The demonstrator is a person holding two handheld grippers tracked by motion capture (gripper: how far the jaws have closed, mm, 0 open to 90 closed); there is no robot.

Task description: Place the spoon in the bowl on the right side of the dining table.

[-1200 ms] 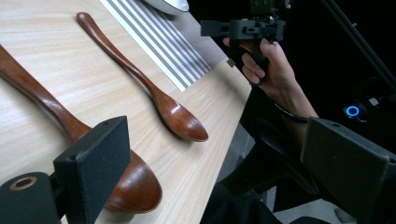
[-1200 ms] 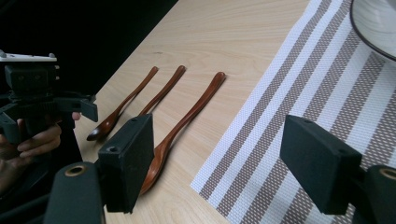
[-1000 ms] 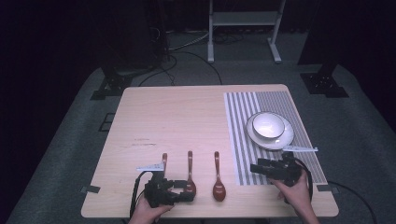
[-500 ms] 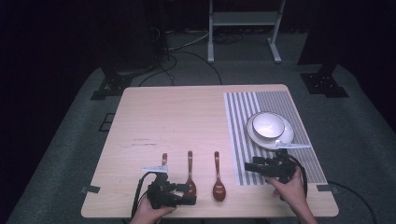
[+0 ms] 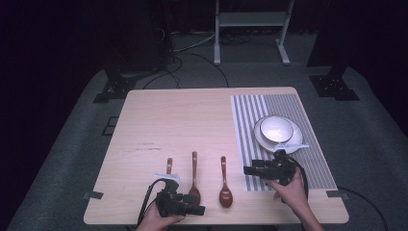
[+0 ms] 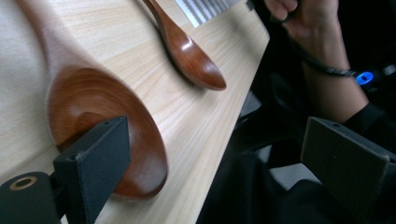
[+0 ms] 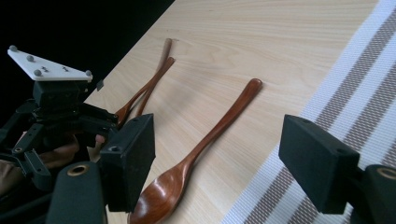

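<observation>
While I look down from the high view, I count three wooden spoons lying side by side near the front edge of the table [image 5: 183,115]: a left spoon [image 5: 169,166], a middle spoon [image 5: 194,179] and a right spoon [image 5: 224,185]. My left gripper [image 5: 190,210] sits at the front edge just beside the middle spoon's bowl, and my right gripper [image 5: 250,170] hovers over the edge of the striped mat [image 5: 308,159], pointing toward the right spoon. A white bowl [image 5: 276,129] on a plate [image 5: 262,140] stands farther back on the mat, and it looks empty.

Through the left gripper view, I see that gripper's jaws spread wide with nothing between them. The middle spoon's bowl [image 6: 100,116] lies flat on the wood right at the near jaw, and the right spoon [image 6: 187,49] rests beyond it, near the table's front edge.

Through the right gripper view, my jaws also stand wide apart and empty, and the right spoon [image 7: 205,140] lies on the table between and below them, just beside the mat [image 7: 355,93]. The other two spoons [image 7: 147,88] appear farther off, beside the left gripper [image 7: 60,112].

I judge the work barely begun: no spoon is lifted or gripped, all three rest on the wood, and the bowl has received nothing. Closing on a spoon and carrying it remain.
</observation>
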